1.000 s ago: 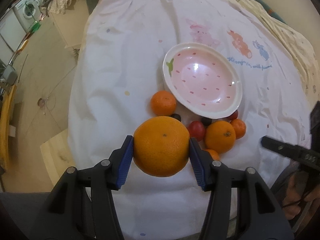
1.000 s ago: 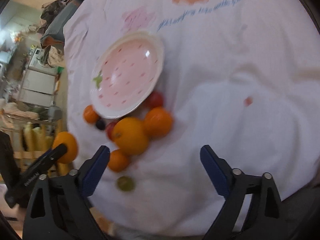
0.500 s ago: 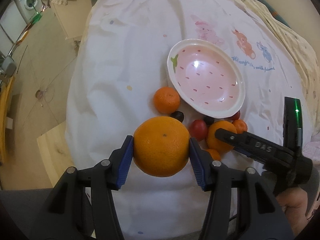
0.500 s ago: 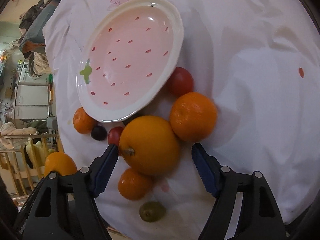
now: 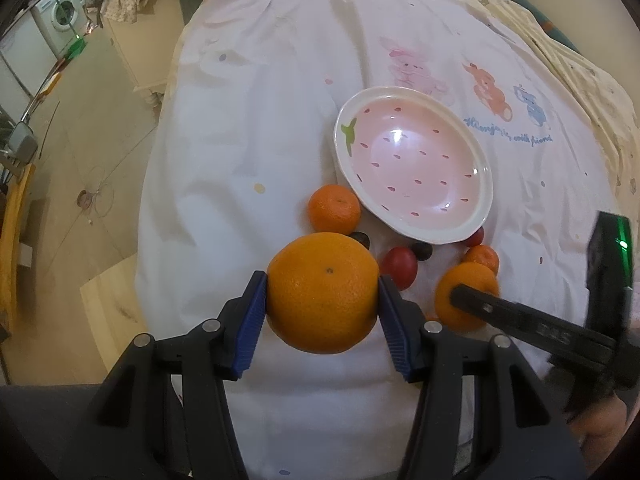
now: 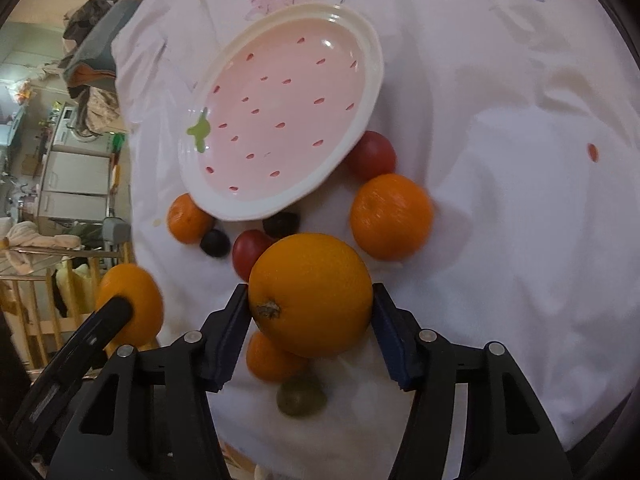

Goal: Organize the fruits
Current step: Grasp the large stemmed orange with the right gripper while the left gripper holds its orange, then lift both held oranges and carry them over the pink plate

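My left gripper point(image 5: 322, 312) is shut on a large orange point(image 5: 322, 292) and holds it above the near edge of the white cloth. My right gripper point(image 6: 308, 320) is shut on a second large orange point(image 6: 311, 294) among the loose fruit. The pink strawberry-pattern plate point(image 5: 482, 216) point(image 6: 372, 80) lies empty just beyond. Around its near rim lie small mandarins point(image 5: 334, 208) point(image 6: 391, 216), red tomatoes point(image 5: 399, 267) point(image 6: 371, 156) and dark grapes point(image 6: 215, 242). A small mandarin point(image 6: 270, 358) and a green fruit point(image 6: 301, 397) sit under the right gripper.
The white cloth with cartoon animal prints point(image 5: 488, 84) covers the table, which drops off at the left to a tiled floor point(image 5: 80, 160). A washing machine point(image 5: 60, 16) and furniture stand far left. The right gripper shows in the left wrist view point(image 5: 520, 320).
My right gripper moved in over the fruit pile and closed on the large orange. My left gripper kept its orange and barely moved.
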`<state>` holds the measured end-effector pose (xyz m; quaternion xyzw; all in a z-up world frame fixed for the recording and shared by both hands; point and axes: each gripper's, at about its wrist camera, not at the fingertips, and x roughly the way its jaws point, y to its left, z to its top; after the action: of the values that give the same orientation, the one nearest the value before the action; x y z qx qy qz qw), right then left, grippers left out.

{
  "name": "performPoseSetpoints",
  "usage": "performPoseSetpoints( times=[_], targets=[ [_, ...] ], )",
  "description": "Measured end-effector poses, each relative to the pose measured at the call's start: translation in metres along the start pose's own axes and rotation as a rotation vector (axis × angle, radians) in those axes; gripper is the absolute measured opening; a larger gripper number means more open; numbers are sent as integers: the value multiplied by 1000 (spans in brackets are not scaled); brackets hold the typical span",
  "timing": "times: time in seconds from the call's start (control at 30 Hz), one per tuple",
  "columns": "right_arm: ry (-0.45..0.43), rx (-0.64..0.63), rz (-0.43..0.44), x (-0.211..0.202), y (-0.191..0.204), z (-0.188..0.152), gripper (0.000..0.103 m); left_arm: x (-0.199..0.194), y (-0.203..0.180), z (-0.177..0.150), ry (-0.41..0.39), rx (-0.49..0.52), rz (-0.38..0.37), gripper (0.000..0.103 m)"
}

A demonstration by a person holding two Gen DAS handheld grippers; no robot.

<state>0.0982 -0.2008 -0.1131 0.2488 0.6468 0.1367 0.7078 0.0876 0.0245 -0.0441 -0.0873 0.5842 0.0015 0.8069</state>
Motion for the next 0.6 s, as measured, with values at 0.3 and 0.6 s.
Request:
performPoseSetpoints(
  times=[0.3,0.6],
  targets=[
    [-25,-103,10,-36,0,-14,61,-4,-3,2,-56,14,22,50],
    [-129,-158,83,-73,-5,-9,61,-11,-8,0,-117,42,59,50]
  ],
)
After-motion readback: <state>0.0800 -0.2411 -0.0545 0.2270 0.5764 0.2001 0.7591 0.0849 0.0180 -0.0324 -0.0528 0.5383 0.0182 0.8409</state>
